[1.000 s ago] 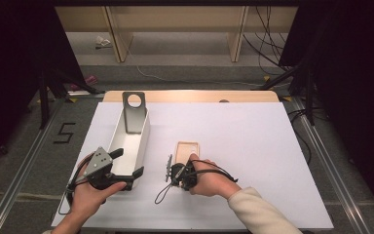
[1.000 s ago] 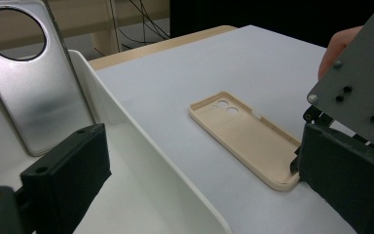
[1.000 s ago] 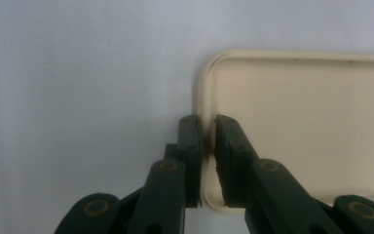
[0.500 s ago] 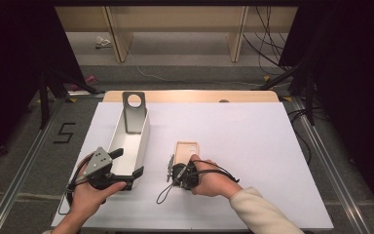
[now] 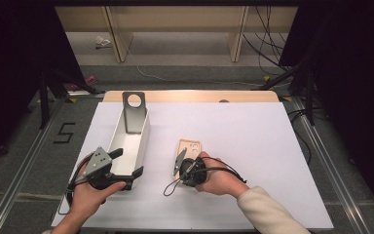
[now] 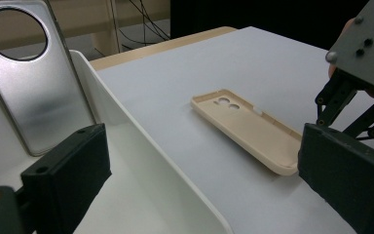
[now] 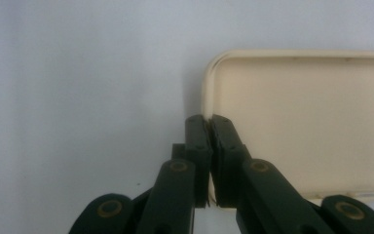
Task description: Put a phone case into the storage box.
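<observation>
A beige phone case (image 5: 190, 146) lies open side up on the white table, right of a long white bin (image 5: 143, 131). My right gripper (image 5: 177, 164) is shut on the case's near left edge. In the right gripper view one jaw is outside the wall and one inside the case (image 7: 311, 122), and the tips (image 7: 209, 122) meet on the rim. My left gripper (image 5: 126, 162) stands wide open at the bin's near end. In the left gripper view its jaws (image 6: 199, 165) straddle the bin's right wall (image 6: 126, 126) without pressing on it. The case (image 6: 248, 129) lies beyond.
A silver metal plate (image 5: 134, 114) with a round hole leans upright at the bin's far end, also large in the left gripper view (image 6: 34, 83). A wooden strip (image 5: 190, 96) edges the table's far side. Bare white tabletop (image 5: 263, 146) stretches to the right.
The right gripper has shifted slightly toward the case's near corner. The left hand and the bin have stayed put.
</observation>
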